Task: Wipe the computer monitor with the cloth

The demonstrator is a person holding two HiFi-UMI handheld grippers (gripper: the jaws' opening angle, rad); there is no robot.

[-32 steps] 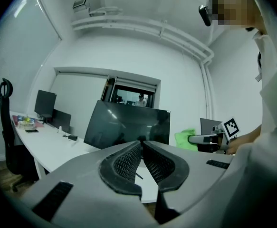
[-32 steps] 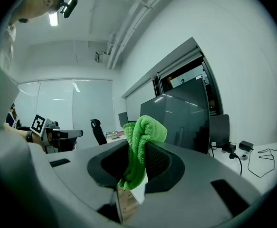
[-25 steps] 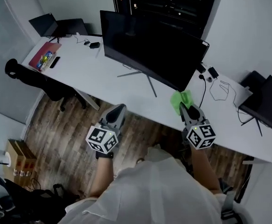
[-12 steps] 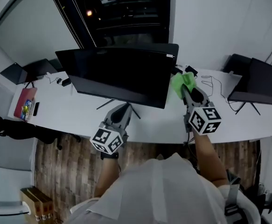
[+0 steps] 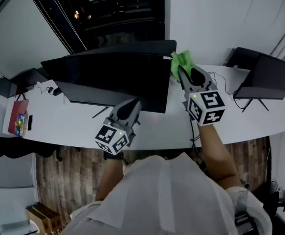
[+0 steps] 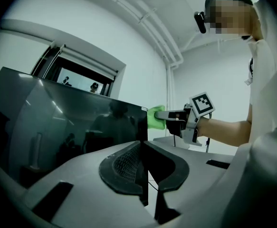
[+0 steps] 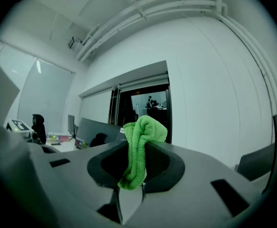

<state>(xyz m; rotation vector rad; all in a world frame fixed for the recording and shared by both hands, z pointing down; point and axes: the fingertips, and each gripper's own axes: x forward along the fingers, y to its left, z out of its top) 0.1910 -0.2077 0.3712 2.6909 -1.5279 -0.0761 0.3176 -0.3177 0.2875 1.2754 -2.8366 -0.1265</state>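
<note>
The right gripper (image 5: 182,75) clamps a bunched green microfibre cloth (image 5: 181,60), held high so the wide black computer monitor's (image 5: 108,80) top corner sits just left of it, probably to begin wiping. The left gripper (image 5: 131,106), jaws together and empty, idles below the screen.

The monitor (image 5: 108,77) stands straight ahead of your left tool (image 5: 131,105) and walls off everything to that tool's left. Its stand leg (image 5: 102,112) crosses the bench (image 5: 59,124) just left of the tip. Your right tool (image 5: 181,73) has only the clamped cloth (image 5: 181,60) between it and the monitor's right edge. To that tool's right the bench lies open as far as the second dark screen (image 5: 265,75).
</note>
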